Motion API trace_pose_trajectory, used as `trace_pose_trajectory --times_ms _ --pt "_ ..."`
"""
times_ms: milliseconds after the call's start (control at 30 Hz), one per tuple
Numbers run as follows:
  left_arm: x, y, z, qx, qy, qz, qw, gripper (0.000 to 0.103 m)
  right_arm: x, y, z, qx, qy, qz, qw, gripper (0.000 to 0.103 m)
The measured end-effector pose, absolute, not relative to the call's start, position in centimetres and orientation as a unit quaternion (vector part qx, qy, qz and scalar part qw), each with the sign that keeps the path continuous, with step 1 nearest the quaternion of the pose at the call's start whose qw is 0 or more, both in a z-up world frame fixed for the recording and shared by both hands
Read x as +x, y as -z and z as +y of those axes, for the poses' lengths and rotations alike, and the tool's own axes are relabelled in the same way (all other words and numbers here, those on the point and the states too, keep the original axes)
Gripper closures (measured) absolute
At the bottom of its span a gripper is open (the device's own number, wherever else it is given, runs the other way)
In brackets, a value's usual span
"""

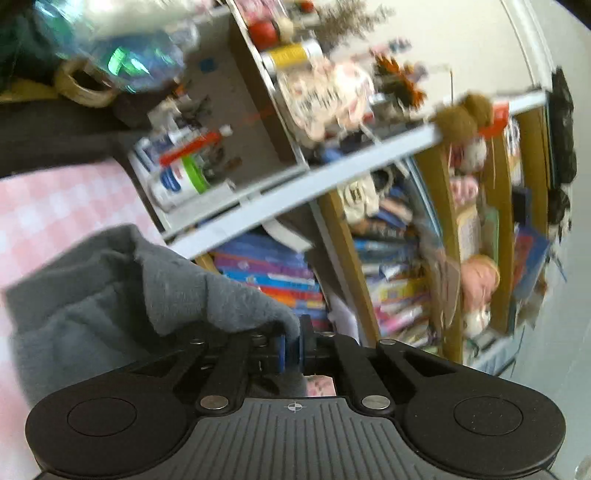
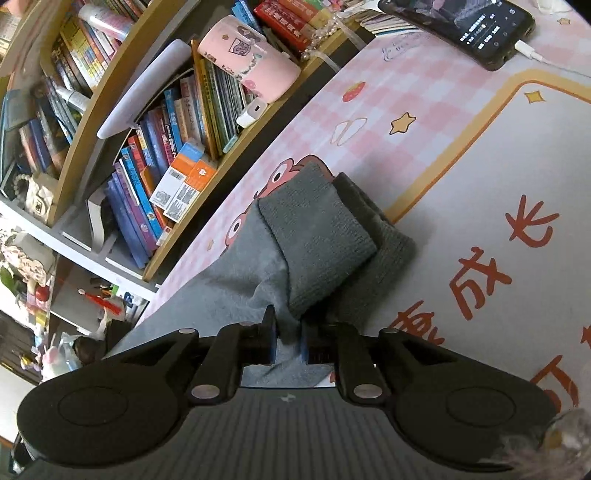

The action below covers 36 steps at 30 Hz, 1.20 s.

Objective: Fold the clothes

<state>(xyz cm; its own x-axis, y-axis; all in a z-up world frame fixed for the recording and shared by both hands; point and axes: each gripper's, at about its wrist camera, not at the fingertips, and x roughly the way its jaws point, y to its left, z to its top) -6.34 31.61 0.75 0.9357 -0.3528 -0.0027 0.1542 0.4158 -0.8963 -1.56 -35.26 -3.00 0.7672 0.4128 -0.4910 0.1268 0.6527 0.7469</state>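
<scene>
Status: fold in progress, not finished. Grey garment (image 2: pixel 314 236) lies on the pink checked mat (image 2: pixel 424 96) beside the bookshelf (image 2: pixel 110 122). Looks like grey socks or a small knit item; cannot tell which for certain.

Right gripper (image 2: pixel 288 343): jaws drawn close, clamped on a bunched bit of the grey fabric at the near end. Left gripper (image 1: pixel 291 350): jaws near together, pinching an edge of the same grey cloth (image 1: pixel 122 295), which rises in a loose hump to the left of the claw.

Done, judging from layout: ribbed cuff end sits stacked, one cuff layer over another, roughly aligned, lying flat on the mat. Left to do, in my judgement: carry the held end over, lay it flat, smooth it out, release both claws. Cloth near the grippers is rumpled, not flat, so no tidy fold yet.

View differences:
- Right wrist: sharp. Shows the full length of the garment, stacked cuffs, mat print w/ stars and red characters, phone (image 2: pixel 465 29) w/ cable at the far edge, well apart from the garment. Pink mug (image 2: pixel 251 62) lies on the shelf books.
- Left wrist: blurred, tilted. Shows the lifted fold of cloth and the pinch point close up; cuffs and phone not in view. Shelf clutter is too smeared to itemise.
</scene>
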Motion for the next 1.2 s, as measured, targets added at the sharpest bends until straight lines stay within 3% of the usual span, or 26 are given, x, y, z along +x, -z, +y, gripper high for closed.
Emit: trace_pose_trajectory --times_ms 167,267,333,433,500,567,633,800,867,1000,1200 --pt "-6.9 3.5 32.2 -0.496 0.034 0.220 0.839 0.098 -1.6 3.1 -35.5 0.420 -0.087 0.334 0.839 0.091" --pt "-6.8 5.0 32.0 -0.502 0.021 0.239 0.831 0.095 -1.6 2.2 -35.2 0.406 -0.087 0.335 0.846 0.079" --pt "-6.7 4.9 31.8 -0.501 0.026 0.238 0.832 0.091 -1.6 1.6 -34.9 0.395 -0.086 0.334 0.852 0.066" --pt "-6.8 4.8 31.7 -0.501 0.033 0.228 0.834 0.073 -1.6 1.0 -34.7 0.391 -0.086 0.325 0.857 0.061" --pt "-6.6 5.0 31.7 -0.503 0.035 0.224 0.834 0.072 -1.4 1.3 -34.8 0.397 -0.080 0.326 0.854 0.064" --pt "-6.6 4.9 31.6 -0.502 0.037 0.222 0.835 0.072 -1.2 1.5 -34.8 0.400 -0.069 0.329 0.853 0.073" --pt "-6.5 5.0 31.4 -0.499 0.040 0.219 0.838 0.072 -1.1 1.1 -34.5 0.380 -0.059 0.331 0.862 0.089" --pt "-6.1 4.8 30.9 -0.489 0.041 0.217 0.844 0.072 -3.3 -3.4 -32.8 0.291 -0.102 0.241 0.920 0.093" --pt "-6.2 4.8 30.9 -0.489 0.044 0.215 0.844 0.072 -3.5 -3.4 -33.0 0.279 -0.092 0.243 0.925 0.093" --pt "-6.3 5.0 31.1 -0.495 0.049 0.211 0.841 0.072 -2.2 0.7 -34.4 0.337 -0.044 0.333 0.880 0.093" --pt "-6.2 4.9 31.0 -0.492 0.048 0.211 0.843 0.072 -2.5 1.5 -34.4 0.347 -0.043 0.324 0.879 0.093"
